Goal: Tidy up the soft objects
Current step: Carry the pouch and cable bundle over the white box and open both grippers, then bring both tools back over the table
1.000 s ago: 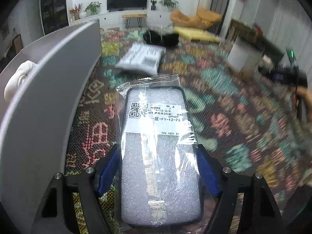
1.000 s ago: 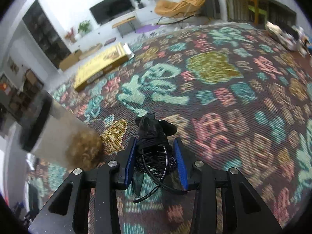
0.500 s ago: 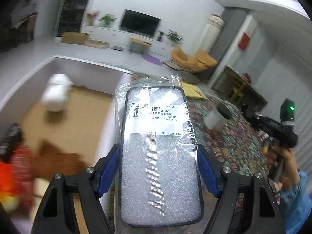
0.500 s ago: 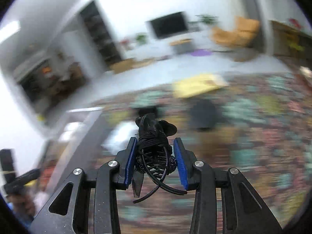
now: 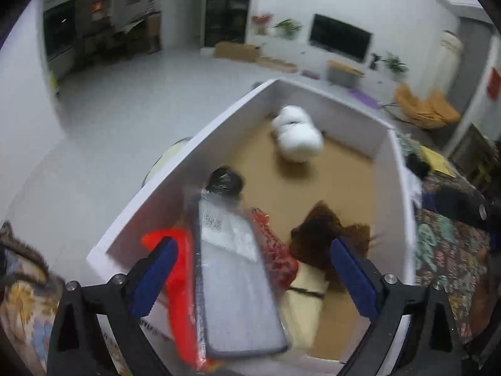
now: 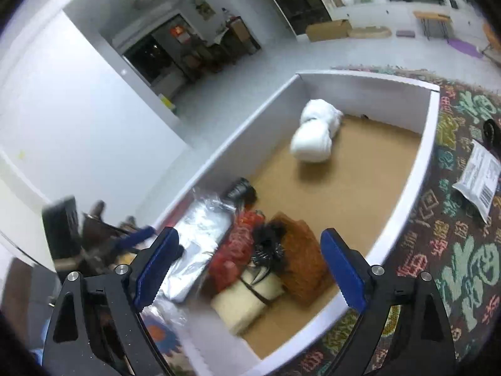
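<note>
Both grippers hover over a white box (image 5: 393, 172) with a cardboard floor. My left gripper (image 5: 253, 244) has its jaws opening; the bagged phone case (image 5: 235, 288) lies loose between them, touching neither pad, tilted onto an orange-red item (image 5: 178, 282). My right gripper (image 6: 249, 238) is also opening, with nothing between its fingers. Below it the black hair clip (image 6: 267, 244) rests on a red item (image 6: 235, 250) and a brown furry thing (image 6: 300, 250). The phone case (image 6: 200, 238) shows there too.
A white fluffy bundle (image 6: 316, 134) lies at the box's far end, a cream pad (image 6: 247, 297) and a black item (image 6: 241, 188) at the near end. On the patterned carpet (image 6: 454, 266) right of the box lies a white packet (image 6: 479, 175).
Both grippers swung from over the carpet to above the box. The left let go of the bagged phone case, the right let go of the hair clip; both now lie in the box.
</note>
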The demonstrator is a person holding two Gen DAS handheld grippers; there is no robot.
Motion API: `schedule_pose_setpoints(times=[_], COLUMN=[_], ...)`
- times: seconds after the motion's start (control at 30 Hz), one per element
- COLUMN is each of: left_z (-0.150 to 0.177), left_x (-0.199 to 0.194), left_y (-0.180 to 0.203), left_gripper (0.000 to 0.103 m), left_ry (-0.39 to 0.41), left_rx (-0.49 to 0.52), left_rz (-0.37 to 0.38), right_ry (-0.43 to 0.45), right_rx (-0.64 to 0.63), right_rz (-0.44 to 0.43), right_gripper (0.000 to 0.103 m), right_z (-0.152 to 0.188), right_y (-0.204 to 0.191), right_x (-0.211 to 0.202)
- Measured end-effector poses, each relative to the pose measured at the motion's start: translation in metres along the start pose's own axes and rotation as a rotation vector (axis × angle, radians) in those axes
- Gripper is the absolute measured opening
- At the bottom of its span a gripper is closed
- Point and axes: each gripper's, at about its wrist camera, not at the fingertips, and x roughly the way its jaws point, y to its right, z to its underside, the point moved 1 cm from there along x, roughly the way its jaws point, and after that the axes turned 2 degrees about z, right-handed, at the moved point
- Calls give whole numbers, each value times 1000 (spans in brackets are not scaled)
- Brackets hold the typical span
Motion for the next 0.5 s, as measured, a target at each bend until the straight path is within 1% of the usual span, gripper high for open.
schedule_pose_setpoints(times=[0.07,0.13,0.2,0.27,0.33,0.37,0.4,0.43,0.5], left_z=[4,4,7,3,-2,-1,1,1,10], left_x=[-1,-2,-9,-17,-25,-29,-31,-32,-31], left_y=[-1,10,20,43,76,94,108,123,167], left_gripper=[98,98,98,98,98,98,98,98,98], left_ry=[17,49,89,124,157,171,176,175,154], left_rx=[-2,2,11,33,72,97,116,135,190], left_rz=[-11,-13,7,42,87,125,165,204,306], right_ry=[40,83,121,159,170,165,149,139,109], right_rx=[-49,-81,-101,-128,-131,-123,-101,-86,-31], right_rz=[89,193,287,406,528,570,632,666,754], right_gripper=[93,93,93,93,93,93,93,93,93], right_z=[11,25,37,53,76,83,97,104,127], right_y=[9,27,51,79,113,126,150,162,200], right_x=[-12,-34,-53,-73,-92,-97,-104,-108,-119])
